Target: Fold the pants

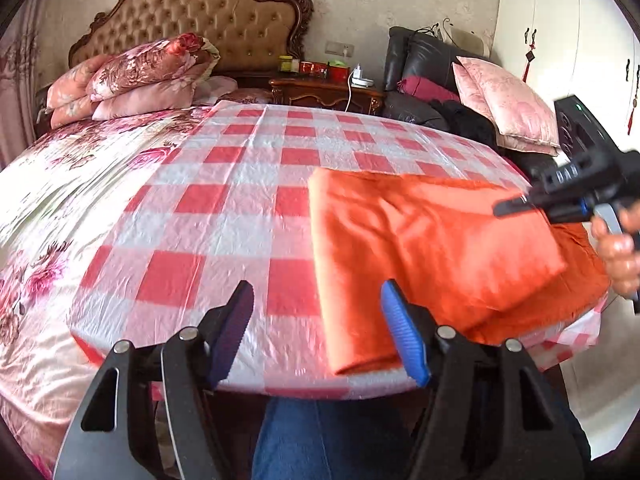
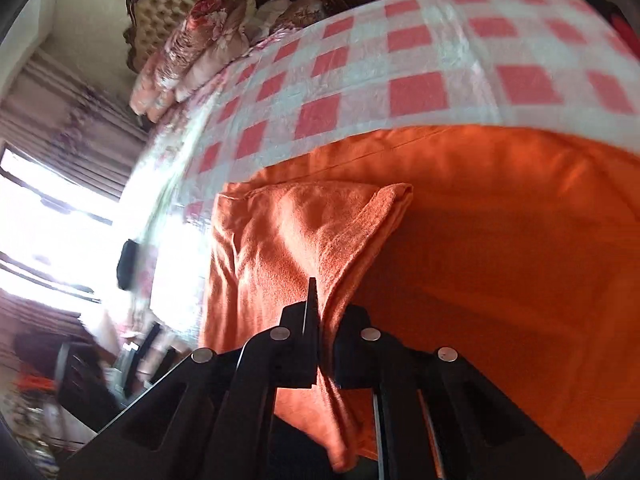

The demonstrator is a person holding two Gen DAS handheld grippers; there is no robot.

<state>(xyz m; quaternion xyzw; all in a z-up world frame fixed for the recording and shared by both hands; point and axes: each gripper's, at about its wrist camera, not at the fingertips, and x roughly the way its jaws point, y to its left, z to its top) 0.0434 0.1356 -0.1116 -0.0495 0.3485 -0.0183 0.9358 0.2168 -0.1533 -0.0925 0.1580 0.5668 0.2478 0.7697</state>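
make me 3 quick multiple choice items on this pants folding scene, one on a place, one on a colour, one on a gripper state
1. Where do the orange pants lie?
A. on the checked plastic sheet over the bed
B. on the wooden nightstand
C. on the black leather chair

2. What colour are the squares on the checked sheet?
A. green and white
B. red and white
C. blue and yellow

3. How does the right gripper stand?
A. open wide above the pants
B. shut on a pillow
C. shut on a fold of the pants

Answers:
1 A, the pants rest flat on the sheet near its front right edge.
2 B, red squares alternate with white ones.
3 C, orange cloth is pinched between its closed fingers, while the left gripper is open and empty.
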